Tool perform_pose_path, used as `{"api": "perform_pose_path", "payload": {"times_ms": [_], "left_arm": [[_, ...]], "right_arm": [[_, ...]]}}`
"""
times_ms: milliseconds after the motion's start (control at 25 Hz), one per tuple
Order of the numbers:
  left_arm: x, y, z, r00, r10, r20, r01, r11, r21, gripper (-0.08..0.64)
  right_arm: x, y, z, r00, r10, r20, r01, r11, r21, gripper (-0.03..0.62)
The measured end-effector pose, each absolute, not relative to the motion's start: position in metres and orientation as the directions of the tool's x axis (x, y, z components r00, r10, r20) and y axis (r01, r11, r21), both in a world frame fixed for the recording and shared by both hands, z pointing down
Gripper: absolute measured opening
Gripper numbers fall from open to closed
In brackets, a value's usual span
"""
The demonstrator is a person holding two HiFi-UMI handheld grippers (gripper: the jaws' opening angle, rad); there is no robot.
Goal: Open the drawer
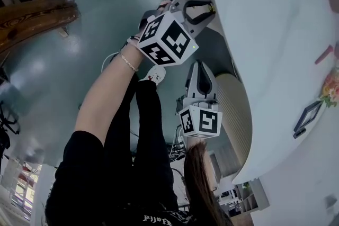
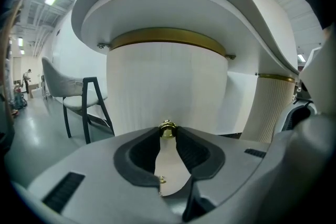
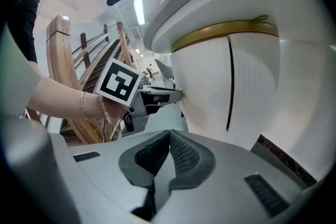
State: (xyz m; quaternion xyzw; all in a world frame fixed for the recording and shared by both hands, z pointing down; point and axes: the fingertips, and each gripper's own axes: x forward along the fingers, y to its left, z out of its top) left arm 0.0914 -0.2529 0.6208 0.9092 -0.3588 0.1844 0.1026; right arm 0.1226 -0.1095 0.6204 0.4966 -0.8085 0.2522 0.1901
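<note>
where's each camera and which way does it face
Head view: on the head, looking down at the desk; shows forearm, left hand-held gripper, right hand-held gripper.
Left gripper view: on the left one, facing the drawer front; jaws closed on gold knob.
Right gripper view: on the right one, facing the desk; jaws together.
Head view and right gripper view share the left hand-held gripper.

Grey left gripper (image 2: pixel 168 131), right gripper (image 3: pixel 169 135); black-white marker cubes (image 1: pixel 167 39); black fingers (image 3: pixel 185 157); black clothing (image 1: pixel 143 166); bead bracelet (image 1: pixel 128 62).
</note>
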Motion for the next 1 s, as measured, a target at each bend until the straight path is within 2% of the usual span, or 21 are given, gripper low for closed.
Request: {"api": "perform_pose_path", "payload": {"times_ms": [1000], "left_arm": [[0.039, -0.201, 0.622, 0.686, -0.586, 0.431, -0.677, -0.732, 0.081, 0.114]], "right_arm": [[0.089, -0.077, 0.608, -0.418, -0.709, 0.567, -0.907, 0.358, -0.221, 0.026]]}}
